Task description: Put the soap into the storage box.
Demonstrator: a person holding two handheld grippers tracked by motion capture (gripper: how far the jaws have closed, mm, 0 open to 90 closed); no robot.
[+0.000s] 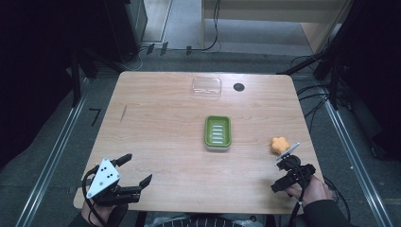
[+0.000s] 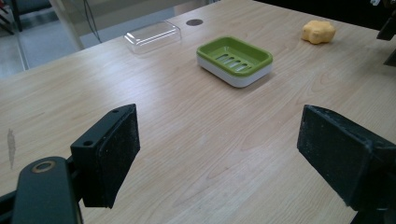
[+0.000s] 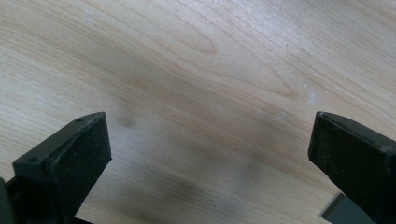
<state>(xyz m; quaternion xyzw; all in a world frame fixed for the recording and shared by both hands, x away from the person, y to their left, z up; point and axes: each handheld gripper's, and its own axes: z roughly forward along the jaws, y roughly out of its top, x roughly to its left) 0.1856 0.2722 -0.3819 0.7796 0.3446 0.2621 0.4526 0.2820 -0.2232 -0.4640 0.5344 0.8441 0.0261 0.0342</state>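
Observation:
A green soap dish with a white base sits empty near the table's middle. Its clear lid lies apart at the far edge. An orange flower-shaped piece rests near the right edge. My left gripper hovers open at the near left corner, aimed toward the dish, holding nothing. Just short of the orange piece, my right gripper is open and tilted down at bare wood.
A black round grommet sits in the wooden table beside the lid. Dark equipment, cables and metal rails surround the table on the floor. Wide bare wood lies between both grippers and the dish.

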